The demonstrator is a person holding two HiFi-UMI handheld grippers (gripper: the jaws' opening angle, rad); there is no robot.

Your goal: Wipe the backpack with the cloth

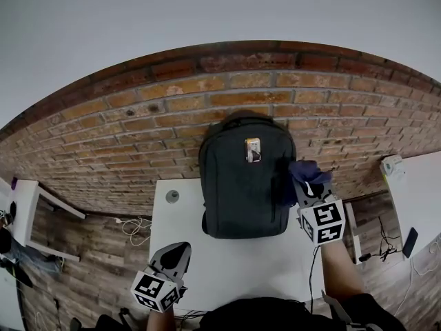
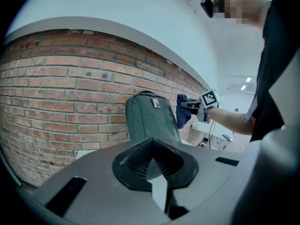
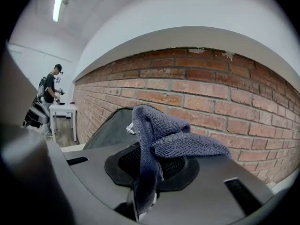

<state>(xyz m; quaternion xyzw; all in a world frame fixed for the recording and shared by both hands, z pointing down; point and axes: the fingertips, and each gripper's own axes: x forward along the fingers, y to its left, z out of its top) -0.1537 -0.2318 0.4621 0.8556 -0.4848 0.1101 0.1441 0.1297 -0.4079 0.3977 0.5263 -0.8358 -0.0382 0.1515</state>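
Head view: dark grey fabric backpack (image 1: 244, 185) upright on white worktop (image 1: 227, 267). Right tongs (image 1: 304, 185), beside the backpack, clamp dark blue microfibre cloth (image 1: 309, 172); left tongs (image 1: 176, 254), well in front of it, closed, empty. Risk: unbraced backpack likely to topple under wiping pressure.

**Backpack and cloth: two items, one on the desk, one held**

Backpack (image 1: 244, 178): dark grey-black with a top carry loop and a small light tag (image 1: 253, 150) high on the front panel. It stands upright on its base at the far edge of the white desk (image 1: 234, 261), its back to the brick wall (image 1: 138, 116) and its front toward the person. Cloth (image 1: 308, 172): dark blue and nubby, crumpled into loose folds that droop over. It is pinched between the fingers of the right gripper (image 3: 143, 196) and held in the air just beside the backpack's upper right side. Whether it touches the backpack cannot be told.
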